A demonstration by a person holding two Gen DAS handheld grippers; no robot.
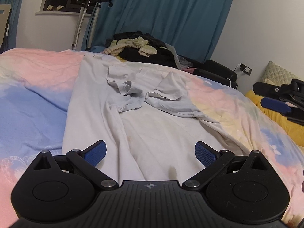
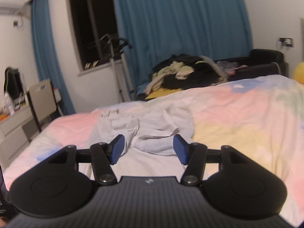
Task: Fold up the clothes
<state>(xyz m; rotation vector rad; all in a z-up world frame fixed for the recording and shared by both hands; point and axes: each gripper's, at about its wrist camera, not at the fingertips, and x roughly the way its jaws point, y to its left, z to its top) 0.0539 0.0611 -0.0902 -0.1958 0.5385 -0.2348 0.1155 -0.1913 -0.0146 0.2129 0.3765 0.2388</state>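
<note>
A pale grey-white shirt (image 1: pixel 144 114) lies spread lengthwise on the pastel bed cover (image 1: pixel 34 98), its sleeves crumpled toward the far end. My left gripper (image 1: pixel 150 153) hovers open just above the shirt's near hem, nothing between its blue pads. In the left wrist view my right gripper (image 1: pixel 281 102) shows at the right edge, above the bed's right side. In the right wrist view the same shirt (image 2: pixel 152 129) lies ahead, rumpled, and my right gripper (image 2: pixel 147 149) stands open over its near part, holding nothing.
A heap of dark and cream clothes (image 1: pixel 140 47) sits past the bed's far end. Teal curtains (image 1: pixel 163 15) and a window (image 2: pixel 91 22) are behind. A garment steamer stand (image 2: pixel 115 66) stands by the window, a desk (image 2: pixel 17 117) at left, a yellow pillow (image 1: pixel 281 117) at right.
</note>
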